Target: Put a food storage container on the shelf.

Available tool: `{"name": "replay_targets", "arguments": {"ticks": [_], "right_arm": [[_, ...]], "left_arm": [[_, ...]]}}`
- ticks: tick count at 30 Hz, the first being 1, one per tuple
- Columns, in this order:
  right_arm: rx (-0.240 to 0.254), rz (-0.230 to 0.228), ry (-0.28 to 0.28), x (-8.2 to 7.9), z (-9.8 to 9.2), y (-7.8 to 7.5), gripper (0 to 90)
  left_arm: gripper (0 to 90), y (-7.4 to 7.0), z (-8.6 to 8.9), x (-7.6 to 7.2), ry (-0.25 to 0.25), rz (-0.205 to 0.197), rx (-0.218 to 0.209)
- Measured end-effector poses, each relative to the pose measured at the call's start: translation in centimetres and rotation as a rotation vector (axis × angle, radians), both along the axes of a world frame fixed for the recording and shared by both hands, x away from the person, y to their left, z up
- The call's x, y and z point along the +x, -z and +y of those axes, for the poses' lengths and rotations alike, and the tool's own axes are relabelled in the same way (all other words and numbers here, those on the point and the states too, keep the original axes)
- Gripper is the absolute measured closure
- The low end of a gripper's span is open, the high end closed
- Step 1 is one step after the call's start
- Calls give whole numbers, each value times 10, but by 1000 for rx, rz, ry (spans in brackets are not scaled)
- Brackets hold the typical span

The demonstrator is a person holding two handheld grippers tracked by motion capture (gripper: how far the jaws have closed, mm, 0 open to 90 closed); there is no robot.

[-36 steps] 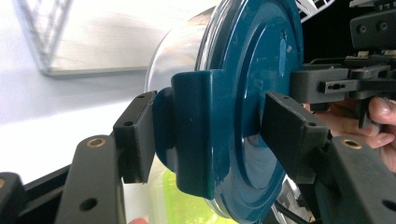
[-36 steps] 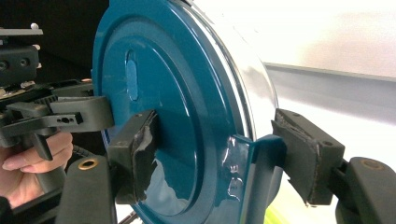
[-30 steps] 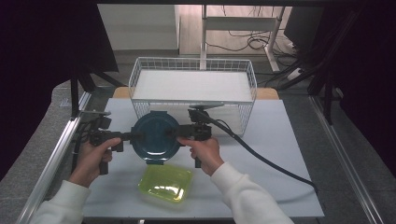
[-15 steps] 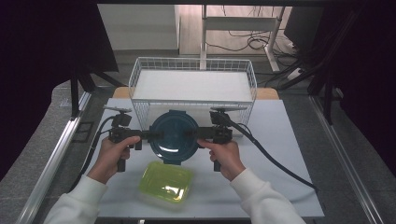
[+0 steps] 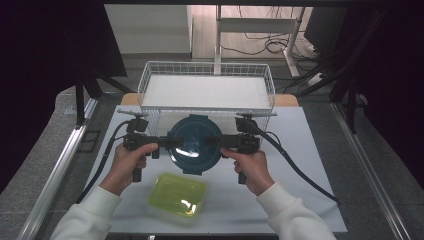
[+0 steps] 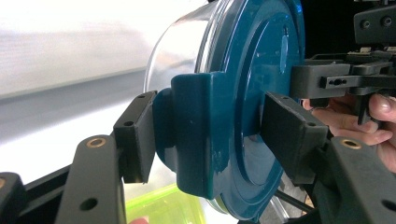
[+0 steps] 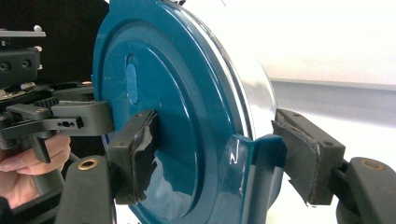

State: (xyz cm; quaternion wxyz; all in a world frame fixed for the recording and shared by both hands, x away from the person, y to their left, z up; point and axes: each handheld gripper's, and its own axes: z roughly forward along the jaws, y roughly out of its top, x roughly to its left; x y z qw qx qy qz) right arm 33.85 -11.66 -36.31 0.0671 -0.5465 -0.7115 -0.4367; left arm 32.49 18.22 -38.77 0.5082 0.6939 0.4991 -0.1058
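Observation:
A round clear container with a dark teal clip-on lid (image 5: 194, 144) hangs level above the white table, just in front of the wire basket (image 5: 206, 63). My left gripper (image 5: 167, 142) is shut on its left side clip and my right gripper (image 5: 220, 143) on its right side clip. In the left gripper view the pads (image 6: 137, 135) press the teal clip and lid face (image 6: 261, 70), with my left gripper (image 6: 212, 140) around the rim. In the right gripper view my right gripper (image 7: 222, 158) clamps the lid (image 7: 163, 93) and its clip the same way.
A yellow-green rectangular container (image 5: 177, 194) lies on the table near the front edge, below the held one. The white-floored wire basket stands at the table's far side. A cable (image 5: 300, 172) trails from the right gripper across the table to the right.
Both hands have carried the teal-lidded container to the right and a little upward, to a spot centred in front of the basket. The yellow-green container has stayed put.

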Motion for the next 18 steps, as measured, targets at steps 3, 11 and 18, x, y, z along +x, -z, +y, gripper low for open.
{"name": "replay_targets", "arguments": {"ticks": [3,11,18], "right_arm": [[-3,-7,3,0,-3,-5,315],[-2,-20,15,0,-12,-15,315],[9,-30,23,4,-19,-25,315]], "left_arm": [[387,-4,-4,1,2,0,-5],[387,-14,-12,5,5,-8,-8],[389,-26,-17,11,12,-21,-4]]}}
